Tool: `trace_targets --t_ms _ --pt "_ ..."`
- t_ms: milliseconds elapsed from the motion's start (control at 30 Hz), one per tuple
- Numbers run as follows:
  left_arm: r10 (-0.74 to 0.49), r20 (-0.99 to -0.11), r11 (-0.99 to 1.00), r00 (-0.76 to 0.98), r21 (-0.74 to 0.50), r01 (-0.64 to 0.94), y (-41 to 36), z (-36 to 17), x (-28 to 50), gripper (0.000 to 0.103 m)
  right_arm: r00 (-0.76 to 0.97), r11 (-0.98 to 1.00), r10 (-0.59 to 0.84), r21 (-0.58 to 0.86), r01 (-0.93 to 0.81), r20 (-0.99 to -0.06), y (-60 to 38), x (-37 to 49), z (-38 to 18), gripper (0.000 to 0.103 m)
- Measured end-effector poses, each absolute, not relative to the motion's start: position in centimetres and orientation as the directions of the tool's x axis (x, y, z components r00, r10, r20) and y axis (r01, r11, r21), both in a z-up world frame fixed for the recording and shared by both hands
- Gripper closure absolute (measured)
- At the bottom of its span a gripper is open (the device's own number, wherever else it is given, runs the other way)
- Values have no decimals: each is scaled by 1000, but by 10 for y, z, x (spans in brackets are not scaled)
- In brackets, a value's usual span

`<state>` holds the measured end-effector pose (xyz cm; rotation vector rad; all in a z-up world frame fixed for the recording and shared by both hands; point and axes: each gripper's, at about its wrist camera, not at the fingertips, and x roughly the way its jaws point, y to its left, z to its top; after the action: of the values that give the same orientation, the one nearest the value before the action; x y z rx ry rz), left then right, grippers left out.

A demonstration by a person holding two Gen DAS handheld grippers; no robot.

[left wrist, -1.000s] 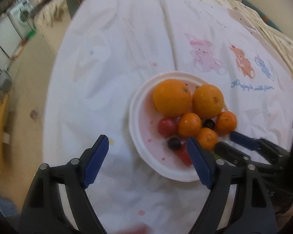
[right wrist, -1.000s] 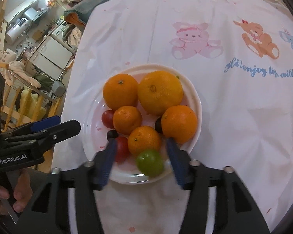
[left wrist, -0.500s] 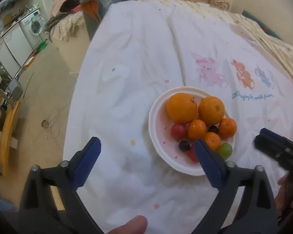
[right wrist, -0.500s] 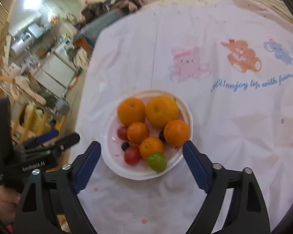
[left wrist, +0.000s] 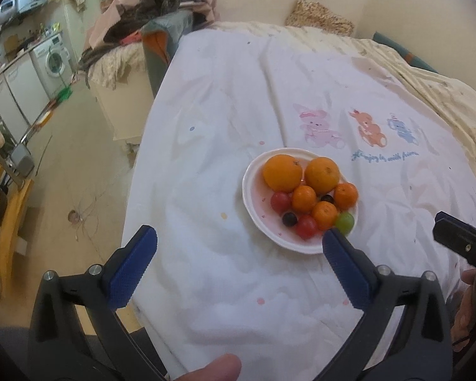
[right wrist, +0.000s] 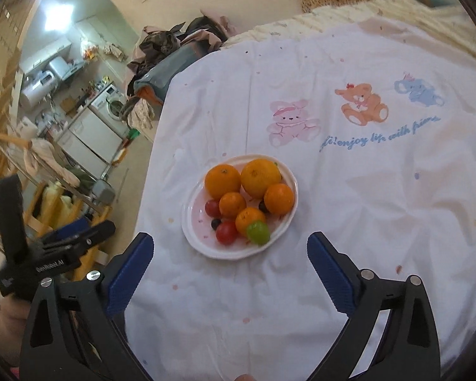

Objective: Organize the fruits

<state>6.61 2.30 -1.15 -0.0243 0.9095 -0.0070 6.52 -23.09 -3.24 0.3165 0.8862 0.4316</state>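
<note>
fruit sits piled on a white plate [right wrist: 288,222] on the white cloth [right wrist: 380,209] with the little bears, near the edge of the cloth. there are two big oranges [right wrist: 222,181] at the back, touching each other, then three small oranges [right wrist: 232,203] in front, two red tomatoes [right wrist: 227,232], a green grape [right wrist: 258,232] at the near rim, and two dark berries [right wrist: 215,223] tucked in between. the left gripper [left wrist: 239,260] hangs above the cloth on the near side of the plate, and its jaws have just been opening; they stand wide apart with nothing between them. the right gripper [right wrist: 230,265] is the same, jaws just opened wide and holding nothing, with the plate well in front of it. i think the big oranges are firm and a bit heavy, so they should be taken around the fat middle with a wide grip. the small oranges look softer and lighter. the tomatoes and the grape look smooth and slippery and could squash or pop, so they want a gentle squeeze on both sides. the berries look tiny and could roll away. the fruits lean on each other, so lifting one may make the others shift. the plate looks wet and pink inside, so things may slide there.
</note>
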Motion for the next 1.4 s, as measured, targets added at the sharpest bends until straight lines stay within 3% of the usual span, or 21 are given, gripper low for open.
trace_targets --t_ms 233,333,500,1400 --pt "-21 -726 1000 687 -27 2 15 -3 29 0 663 935 330 328 -133 -672 -227 28 -34 0" --pt "-3 -733 1000 680 13 18 8 -7 26 0 664 944 307 304 -125 -682 -221 25 -40 0" --pt "-19 -740 999 672 -32 -7 13 -11 25 0 704 962 270 214 -169 -657 -207 22 -32 0" --pt "-36 -738 999 674 -35 15 6 -19 20 0 712 962 265 224 -153 -650 -212 23 -30 0"
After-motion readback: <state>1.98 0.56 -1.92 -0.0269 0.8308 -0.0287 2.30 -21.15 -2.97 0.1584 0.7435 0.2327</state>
